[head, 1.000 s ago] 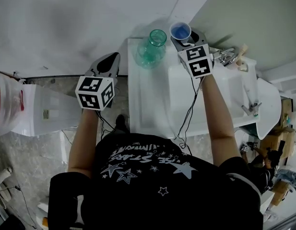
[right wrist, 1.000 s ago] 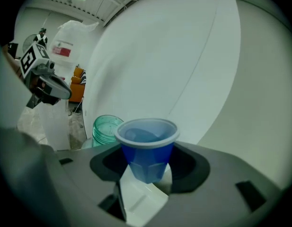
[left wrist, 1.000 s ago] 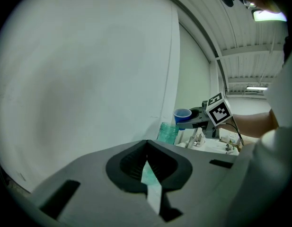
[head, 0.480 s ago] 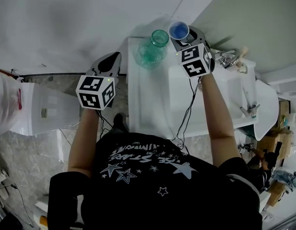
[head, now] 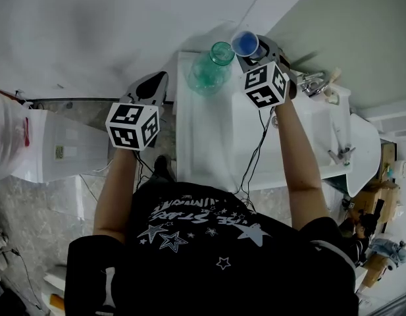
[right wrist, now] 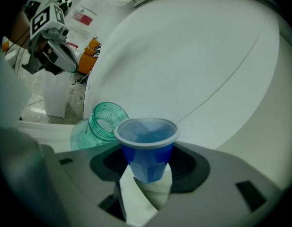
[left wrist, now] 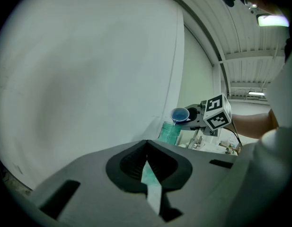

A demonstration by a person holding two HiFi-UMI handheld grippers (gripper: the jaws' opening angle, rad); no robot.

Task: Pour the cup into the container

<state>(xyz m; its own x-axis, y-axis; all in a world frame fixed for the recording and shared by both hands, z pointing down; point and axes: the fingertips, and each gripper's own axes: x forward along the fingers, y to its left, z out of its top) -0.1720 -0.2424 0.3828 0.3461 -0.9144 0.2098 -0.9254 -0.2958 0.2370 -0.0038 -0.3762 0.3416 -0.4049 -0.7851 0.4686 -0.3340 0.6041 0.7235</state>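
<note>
A blue plastic cup (head: 245, 43) is clamped between the jaws of my right gripper (head: 253, 50), which is shut on it. In the right gripper view the cup (right wrist: 146, 145) has blue liquid inside and leans toward the open mouth of a green glass jar (right wrist: 101, 124) just to its left. The jar (head: 211, 71) stands at the far end of the white table (head: 209, 143). My left gripper (head: 150, 87) hangs off the table's left side, apart from both, with its jaws together and nothing in them. In the left gripper view the cup (left wrist: 180, 114) sits just above the jar (left wrist: 170, 132).
A white basin with metal tap fittings (head: 312, 81) lies right of the right gripper. A white plastic bin (head: 51, 153) stands on the floor at the left. A cable (head: 258, 150) hangs from the right gripper across the table. A plain wall runs behind the jar.
The right gripper has rolled to the left, tipping the blue cup toward the jar's mouth and bringing it slightly closer. The left gripper has stayed put.
</note>
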